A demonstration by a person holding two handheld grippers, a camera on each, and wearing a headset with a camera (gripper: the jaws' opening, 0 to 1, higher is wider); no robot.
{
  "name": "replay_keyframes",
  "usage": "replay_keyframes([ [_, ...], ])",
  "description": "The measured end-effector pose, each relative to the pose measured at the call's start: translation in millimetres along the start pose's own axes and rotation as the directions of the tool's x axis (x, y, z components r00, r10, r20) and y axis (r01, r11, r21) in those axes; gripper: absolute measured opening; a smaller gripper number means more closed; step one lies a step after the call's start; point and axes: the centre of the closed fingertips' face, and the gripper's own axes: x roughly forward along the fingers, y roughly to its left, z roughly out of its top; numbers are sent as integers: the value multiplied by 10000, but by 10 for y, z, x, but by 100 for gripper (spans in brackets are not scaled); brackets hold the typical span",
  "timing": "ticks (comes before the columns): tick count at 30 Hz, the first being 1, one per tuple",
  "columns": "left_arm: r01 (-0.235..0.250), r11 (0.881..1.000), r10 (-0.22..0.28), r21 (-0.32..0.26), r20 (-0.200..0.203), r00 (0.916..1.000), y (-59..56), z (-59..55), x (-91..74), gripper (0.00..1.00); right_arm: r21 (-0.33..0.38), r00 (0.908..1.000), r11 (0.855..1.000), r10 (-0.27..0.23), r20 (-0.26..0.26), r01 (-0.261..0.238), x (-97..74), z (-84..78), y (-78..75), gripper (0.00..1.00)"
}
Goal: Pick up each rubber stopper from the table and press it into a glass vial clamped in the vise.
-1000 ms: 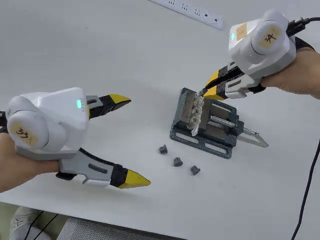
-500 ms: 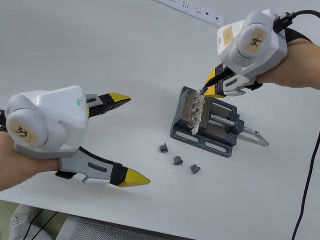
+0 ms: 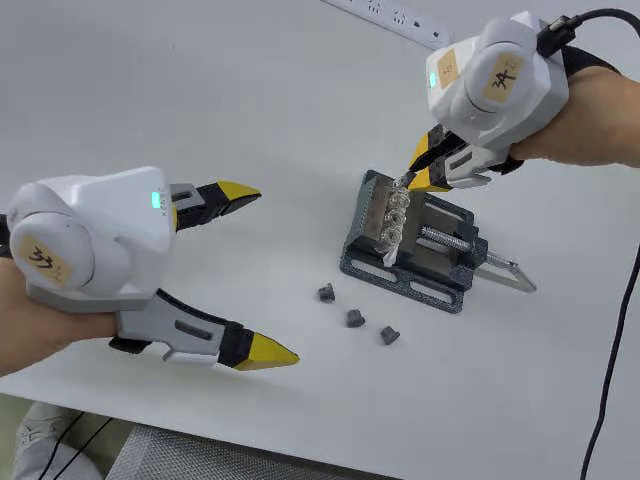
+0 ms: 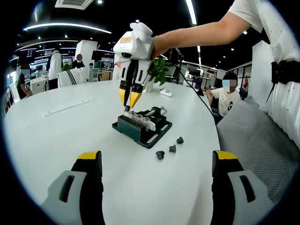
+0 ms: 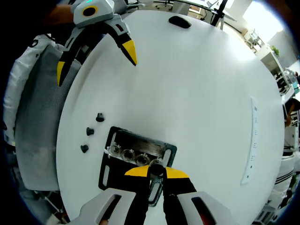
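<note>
A dark grey vise [image 3: 440,262] holds a row of glass vials [image 3: 392,214] upright in its jaws. My right gripper [image 3: 412,181] hangs over the far end of that row, shut on a dark rubber stopper [image 5: 157,168] held just above the end vial [image 5: 151,158]. Three loose stoppers [image 3: 326,293] [image 3: 354,319] [image 3: 389,335] lie on the white table in front of the vise. At the left my left gripper [image 3: 255,271] stands open with nothing between its fingers, well clear of the vise [image 4: 140,127] and the stoppers [image 4: 172,148].
A white power strip [image 3: 395,20] lies at the table's far edge, and a black cable [image 3: 615,340] runs down the right side. The vise handle [image 3: 505,270] sticks out to the right. People sit and stand in the room beyond the table.
My right gripper has shifted a little left and tilted, keeping its tips over the far end of the vial row. The left gripper has barely moved.
</note>
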Motion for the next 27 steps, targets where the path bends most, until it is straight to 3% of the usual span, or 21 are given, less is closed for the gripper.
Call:
replay_keyframes([
  [10,43,10000,-43,-22,20,10000,-4,1,12,97,78,9998,9999,136,-135,-135,7,-20,4,5],
  [13,41,10000,-41,-4,36,10000,-2,11,11,97,644,9993,9973,359,42,-361,3,-23,-8,5],
  [14,31,10000,-31,-24,47,10000,0,14,9,97,1349,9989,9898,449,131,-462,0,-24,5,5],
  [15,24,10000,-24,-11,46,10000,1,15,7,97,1526,9987,9870,490,159,-508,-4,-21,3,5],
  [16,17,10000,-17,-1,36,10000,2,13,5,97,1254,9987,9909,482,141,-496,-13,-13,-11,5],
  [24,-12,10000,12,-47,19,10000,13,-4,-8,97,1803,9986,9823,520,15,-514,-2,2,8,5],
  [27,-1,10000,1,-33,34,10000,21,4,-3,97,1247,9992,9916,357,-184,-331,-12,13,38,5],
])
